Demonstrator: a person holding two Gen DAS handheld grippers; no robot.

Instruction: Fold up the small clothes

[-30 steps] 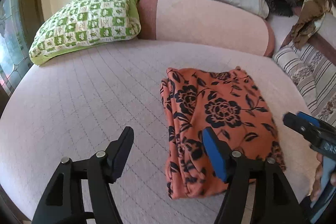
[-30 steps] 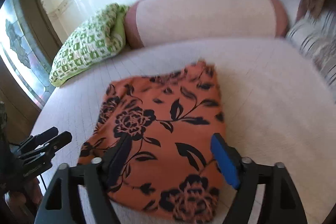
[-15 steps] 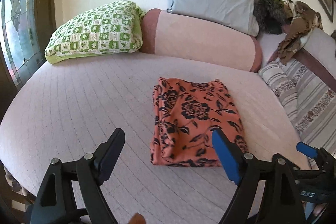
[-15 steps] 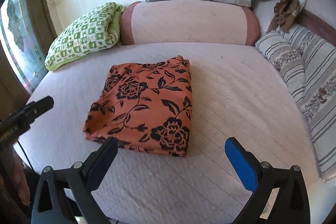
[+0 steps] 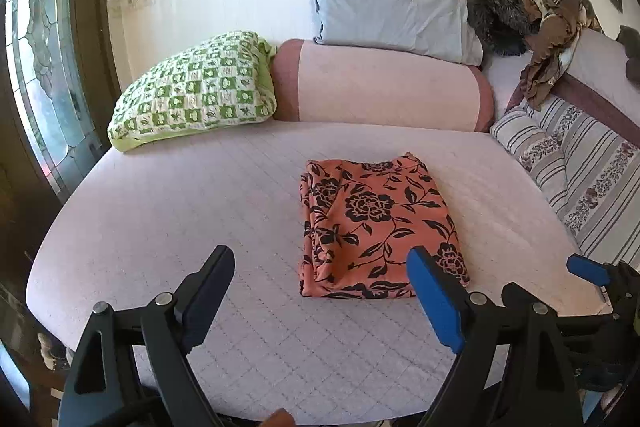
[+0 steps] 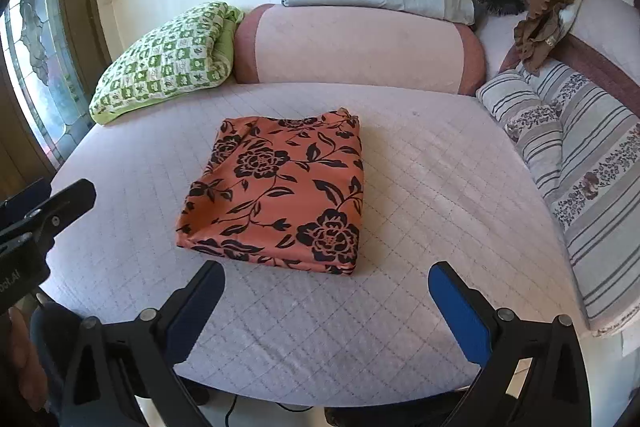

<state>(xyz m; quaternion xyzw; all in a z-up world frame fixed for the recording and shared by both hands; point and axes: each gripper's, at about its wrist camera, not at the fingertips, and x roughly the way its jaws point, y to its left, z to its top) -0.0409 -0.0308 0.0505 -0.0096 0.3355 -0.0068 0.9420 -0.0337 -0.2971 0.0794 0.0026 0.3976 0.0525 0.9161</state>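
An orange cloth with black flowers (image 5: 376,223) lies folded into a flat rectangle on the pale quilted mattress (image 5: 180,211). It also shows in the right wrist view (image 6: 280,187). My left gripper (image 5: 320,291) is open and empty, held above the mattress's near edge, short of the cloth. My right gripper (image 6: 326,307) is open and empty, also back from the cloth's near edge. The right gripper's tip shows at the right of the left wrist view (image 5: 592,271), and the left gripper shows at the left of the right wrist view (image 6: 48,215).
A green checked pillow (image 5: 196,91), a pink bolster (image 5: 384,87) and a grey pillow (image 5: 392,15) line the far side. Striped cushions (image 5: 580,167) and a brown heap of clothes (image 5: 548,27) lie on the right. A stained-glass window (image 5: 44,67) is on the left.
Both grippers have drawn back and up from the folded cloth toward the mattress's near edge. Their jaws have opened wider. The cloth has stayed in place.
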